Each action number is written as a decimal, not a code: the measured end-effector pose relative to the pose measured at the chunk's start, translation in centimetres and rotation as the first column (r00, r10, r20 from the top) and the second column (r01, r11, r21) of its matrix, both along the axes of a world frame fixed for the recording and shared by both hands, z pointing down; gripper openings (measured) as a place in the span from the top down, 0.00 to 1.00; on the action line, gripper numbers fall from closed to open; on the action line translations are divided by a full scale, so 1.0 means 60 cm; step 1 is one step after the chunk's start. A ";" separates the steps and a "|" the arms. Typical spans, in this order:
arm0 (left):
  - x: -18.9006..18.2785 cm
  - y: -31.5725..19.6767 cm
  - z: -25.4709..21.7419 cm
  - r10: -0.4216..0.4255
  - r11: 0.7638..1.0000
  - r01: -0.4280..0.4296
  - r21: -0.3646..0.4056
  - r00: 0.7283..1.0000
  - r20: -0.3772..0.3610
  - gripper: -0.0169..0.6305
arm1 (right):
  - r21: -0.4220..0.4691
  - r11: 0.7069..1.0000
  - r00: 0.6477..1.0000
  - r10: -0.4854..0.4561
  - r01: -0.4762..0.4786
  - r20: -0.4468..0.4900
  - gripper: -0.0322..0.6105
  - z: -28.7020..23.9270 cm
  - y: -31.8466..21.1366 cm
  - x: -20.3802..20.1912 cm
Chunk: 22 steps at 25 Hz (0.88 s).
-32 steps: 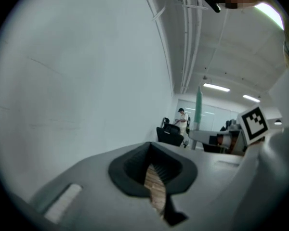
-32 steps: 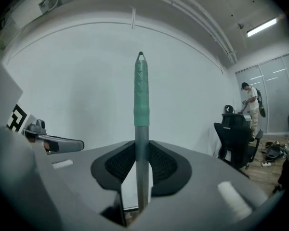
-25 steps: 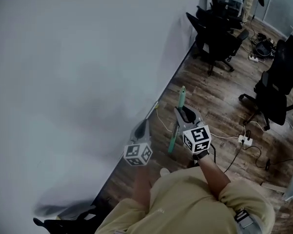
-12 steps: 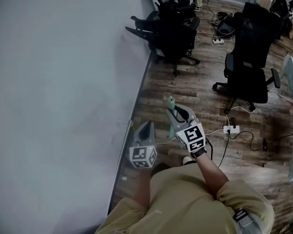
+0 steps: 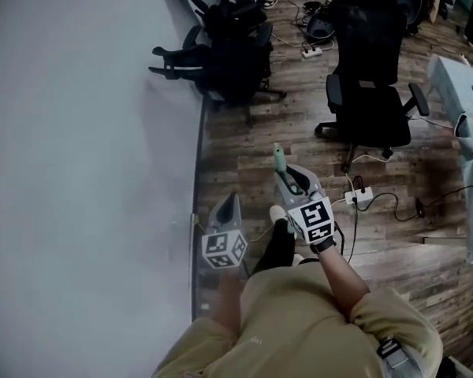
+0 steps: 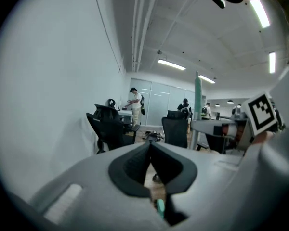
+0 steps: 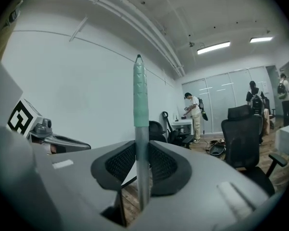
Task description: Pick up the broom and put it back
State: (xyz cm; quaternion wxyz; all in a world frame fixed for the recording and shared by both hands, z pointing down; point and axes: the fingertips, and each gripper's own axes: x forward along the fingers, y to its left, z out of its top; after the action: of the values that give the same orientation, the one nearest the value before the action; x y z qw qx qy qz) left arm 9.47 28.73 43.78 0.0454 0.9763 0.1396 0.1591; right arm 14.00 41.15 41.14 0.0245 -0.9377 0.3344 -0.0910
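The broom's metal handle [image 7: 142, 167] stands upright between my right gripper's [image 7: 140, 150] jaws, which are shut on it; its green grip [image 7: 140, 90] rises above them. From the head view the green grip [image 5: 279, 158] sticks up just beyond the right gripper [image 5: 288, 178]. The broom's head is hidden below. My left gripper [image 5: 232, 198] is beside it to the left, close to the white wall, jaws shut with nothing between them [image 6: 150, 146]. In the left gripper view, the green grip [image 6: 197, 95] and the right gripper's marker cube [image 6: 262, 112] show at right.
The white wall [image 5: 87, 172] runs along the left. Black office chairs [image 5: 370, 69] [image 5: 229, 53] stand ahead on the wood floor. A power strip with cables [image 5: 361, 198] lies to the right, and a table edge [image 5: 465, 85] is at far right. A person [image 7: 195, 114] stands at a distant desk.
Both grippers have travelled along the wall with the person; the office chairs have come nearer. The right gripper keeps its hold on the broom handle, and the left stays shut.
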 end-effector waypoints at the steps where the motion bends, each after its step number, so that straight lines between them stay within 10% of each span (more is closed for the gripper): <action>1: 0.025 0.005 0.006 0.007 1.000 -0.007 -0.009 1.000 0.002 0.97 | 0.003 1.000 1.000 0.019 -0.019 0.009 0.82 0.004 0.012 0.019; 12: 0.362 0.010 0.000 0.043 0.988 -0.050 -0.147 0.998 -0.053 0.97 | -0.073 0.997 1.000 0.013 -0.012 0.018 0.82 -0.001 -0.021 0.281; 17: 0.478 -0.082 -0.052 -0.060 0.972 0.007 -0.236 0.974 -0.217 0.97 | -0.123 0.991 0.998 -0.054 0.055 0.012 0.81 0.002 -0.098 0.399; 22: 0.540 -0.203 -0.037 -0.186 0.954 0.125 -0.271 0.959 -0.213 0.97 | -0.147 0.975 0.986 -0.167 0.166 0.004 0.81 0.019 -0.201 0.486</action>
State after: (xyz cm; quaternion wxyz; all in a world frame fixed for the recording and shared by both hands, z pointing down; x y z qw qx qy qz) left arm 41.86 16.56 41.58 0.1661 0.9822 0.0856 0.0188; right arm 43.16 29.09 42.30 -0.0538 -0.9061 0.4042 -0.1133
